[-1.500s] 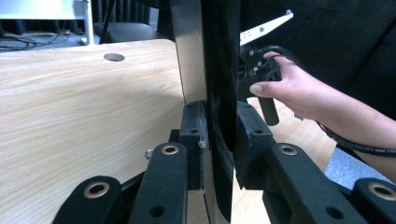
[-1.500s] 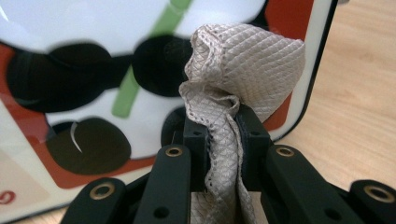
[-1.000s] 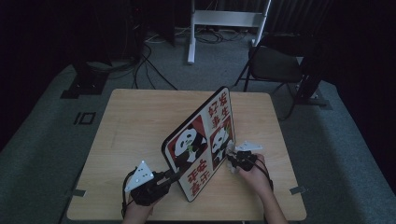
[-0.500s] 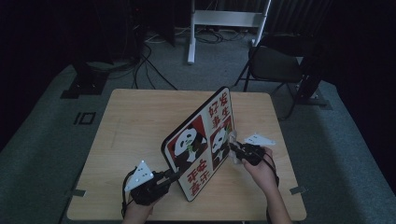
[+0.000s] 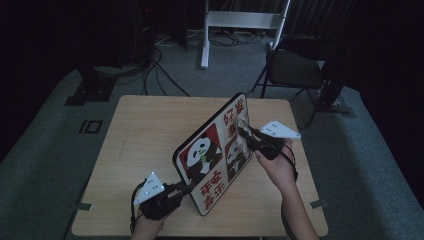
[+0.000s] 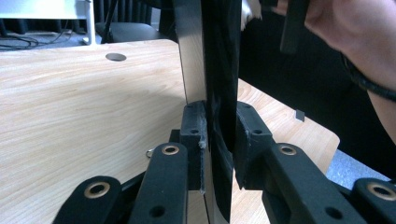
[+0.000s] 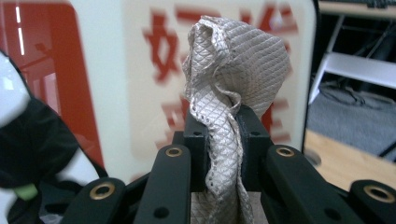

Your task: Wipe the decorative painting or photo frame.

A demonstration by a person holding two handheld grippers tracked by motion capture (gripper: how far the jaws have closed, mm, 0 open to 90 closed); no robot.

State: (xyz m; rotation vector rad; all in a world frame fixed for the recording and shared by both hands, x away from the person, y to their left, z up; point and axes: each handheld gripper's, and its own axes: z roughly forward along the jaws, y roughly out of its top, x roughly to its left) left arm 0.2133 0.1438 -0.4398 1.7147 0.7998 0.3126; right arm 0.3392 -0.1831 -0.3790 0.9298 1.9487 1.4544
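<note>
We worked in what looked like a dim recording studio or lab rather than a home. A plain light wooden table [image 5: 150, 130] stood alone on grey carpet [image 5: 50, 165], with dark curtains or walls around it. Black cables [image 5: 160, 65] ran loose over the floor behind the table, toward dark equipment bases [image 5: 92, 87]. A white metal stand [image 5: 240, 22] rose at the back, and a black folding chair [image 5: 295, 70] sat beside it. Small tape marks [image 5: 91, 126] were stuck to the carpet near the table's corners.
</note>
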